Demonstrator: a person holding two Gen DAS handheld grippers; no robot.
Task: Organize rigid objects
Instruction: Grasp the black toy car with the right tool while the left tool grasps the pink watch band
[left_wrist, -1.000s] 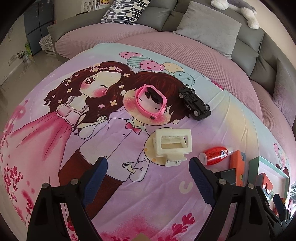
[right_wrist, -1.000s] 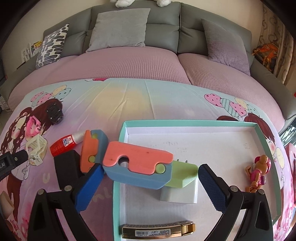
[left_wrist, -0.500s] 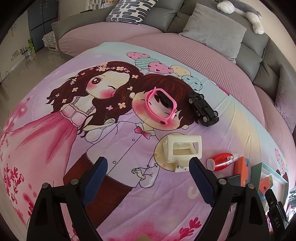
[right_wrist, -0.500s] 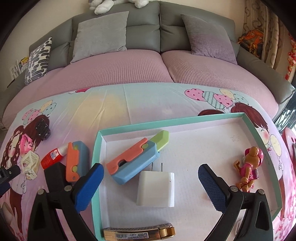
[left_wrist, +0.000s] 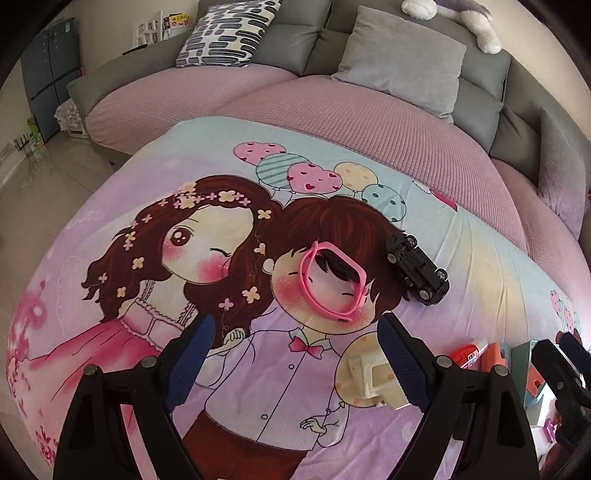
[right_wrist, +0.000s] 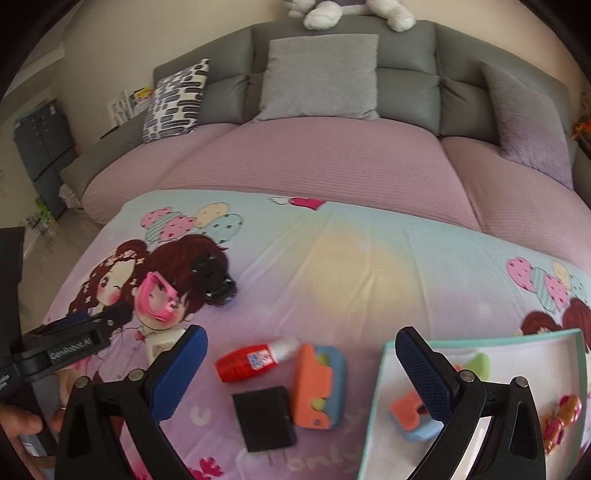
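The left gripper (left_wrist: 295, 363) hangs wide and empty over the cartoon bedsheet (left_wrist: 110, 332). Its right finger (left_wrist: 400, 365) partly hides a cream plastic block (left_wrist: 367, 380), and a pink band (left_wrist: 334, 282) lies beyond the tips, with a black toy car (left_wrist: 417, 264) to its right. The right gripper (right_wrist: 301, 367) is also spread wide, holding nothing. Between its fingers lie a red glue bottle (right_wrist: 251, 360), a black square block (right_wrist: 264, 417) and an orange-and-blue folding toy (right_wrist: 317, 386), all on the sheet. The teal tray (right_wrist: 583, 369) sits to the right, holding a second orange-and-blue toy (right_wrist: 413, 415) and a small figurine (right_wrist: 563, 419).
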